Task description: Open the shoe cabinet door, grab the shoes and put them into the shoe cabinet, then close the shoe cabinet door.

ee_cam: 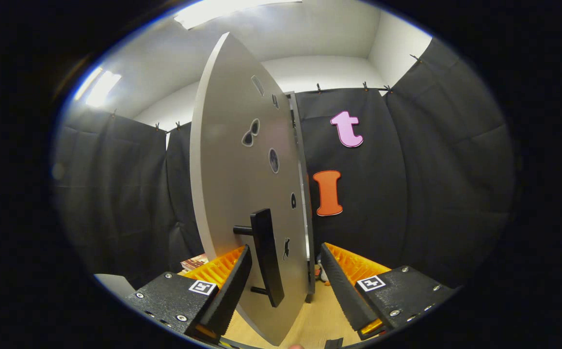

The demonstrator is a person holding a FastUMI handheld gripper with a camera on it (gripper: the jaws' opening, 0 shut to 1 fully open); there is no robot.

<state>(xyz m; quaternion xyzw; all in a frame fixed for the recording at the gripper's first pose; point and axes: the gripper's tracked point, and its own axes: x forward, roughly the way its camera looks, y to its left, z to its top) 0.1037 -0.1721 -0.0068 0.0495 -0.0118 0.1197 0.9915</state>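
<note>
The fingers are spread wide, holding nothing; the door edge and handle stand between them. If closed off-centre, the handle could be missed.

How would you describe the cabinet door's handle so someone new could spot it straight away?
Find the tall pale door standing edge-on, swung open, ahead of the gripper. Low on its face, between the open fingers, a dark flat bar handle stands off on two short posts. The door's other marks are small flat cut-out shapes.

A wooden floor lies below, with a small printed item resting left.
</note>
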